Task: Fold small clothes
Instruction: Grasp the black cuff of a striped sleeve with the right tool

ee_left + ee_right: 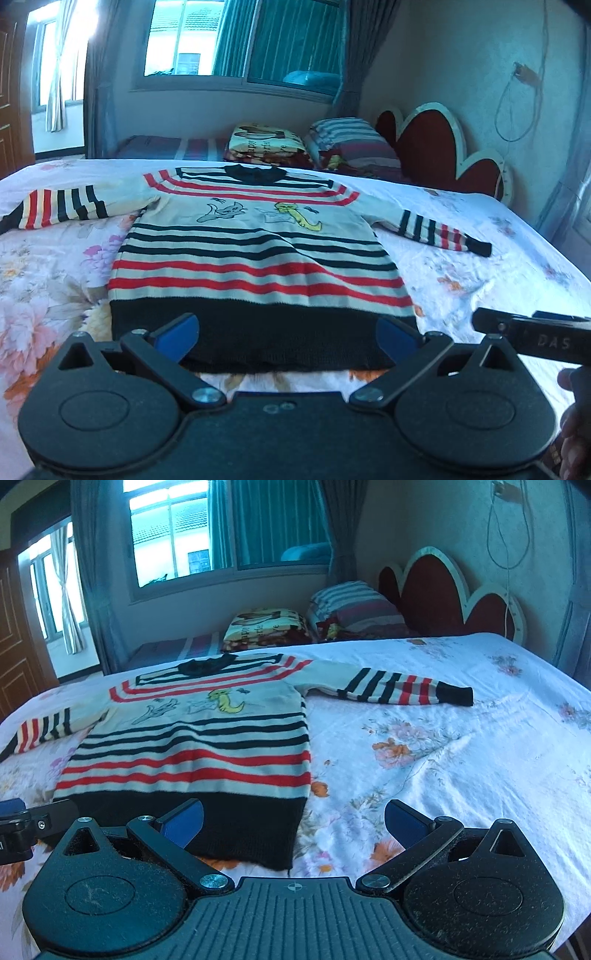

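Sweater (pixel 258 254), one only, lies flat on the bed (pixel 498 266) with its two sleeves spread out to the sides and its dark hem nearest the cameras. Both tools are released: the left tool (pixel 286 338) hangs over the hem, the right tool (pixel 293 821) over the hem's right corner. Two pillows (pixel 351 142) lie near the headboard (pixel 443 147).

Bed (pixel 498 266) covered by a white floral sheet (pixel 424 738). One striped sweater (pixel 258 258) lies flat on the sheet, front up, both sleeves spread outward, black hem nearest the cameras. Beyond it, by the headboard (pixel 443 590), lie a striped pillow (pixel 354 605) and a folded printed blanket (pixel 266 626).
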`<state>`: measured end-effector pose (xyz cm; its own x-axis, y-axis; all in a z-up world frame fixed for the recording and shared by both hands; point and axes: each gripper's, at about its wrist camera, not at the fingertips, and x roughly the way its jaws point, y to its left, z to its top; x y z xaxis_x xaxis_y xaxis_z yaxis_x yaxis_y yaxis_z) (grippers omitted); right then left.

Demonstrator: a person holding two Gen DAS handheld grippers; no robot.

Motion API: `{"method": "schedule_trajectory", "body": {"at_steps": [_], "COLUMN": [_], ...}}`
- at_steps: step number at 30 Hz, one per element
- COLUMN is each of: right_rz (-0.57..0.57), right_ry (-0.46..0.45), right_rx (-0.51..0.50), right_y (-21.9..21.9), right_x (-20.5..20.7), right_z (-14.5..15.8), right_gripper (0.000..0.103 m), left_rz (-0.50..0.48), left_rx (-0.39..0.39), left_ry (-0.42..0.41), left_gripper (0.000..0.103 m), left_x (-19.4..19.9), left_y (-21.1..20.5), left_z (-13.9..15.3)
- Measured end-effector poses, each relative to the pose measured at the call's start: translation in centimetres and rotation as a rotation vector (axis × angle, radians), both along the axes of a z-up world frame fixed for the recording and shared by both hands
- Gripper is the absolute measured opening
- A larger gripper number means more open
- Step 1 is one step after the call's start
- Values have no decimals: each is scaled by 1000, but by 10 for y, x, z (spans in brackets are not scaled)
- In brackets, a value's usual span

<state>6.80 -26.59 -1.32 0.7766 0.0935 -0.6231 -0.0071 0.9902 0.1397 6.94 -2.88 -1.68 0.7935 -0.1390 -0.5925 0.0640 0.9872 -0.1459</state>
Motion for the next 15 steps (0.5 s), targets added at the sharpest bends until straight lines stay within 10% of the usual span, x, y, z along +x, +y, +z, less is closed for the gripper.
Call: {"method": "schedule_trajectory", "body": {"at_steps": [15], "right_rz": [-169], "right_ry": [-1], "right_rx": [68], "right_y": [-83], "right_x": [132], "right_z": [-28], "right_gripper": [98], "left_rz": [105], "left_rx": [117], "left_ry": [16], "left_gripper": [101], "left_x": [143], "left_y": [17], "left_z": [-21]}}
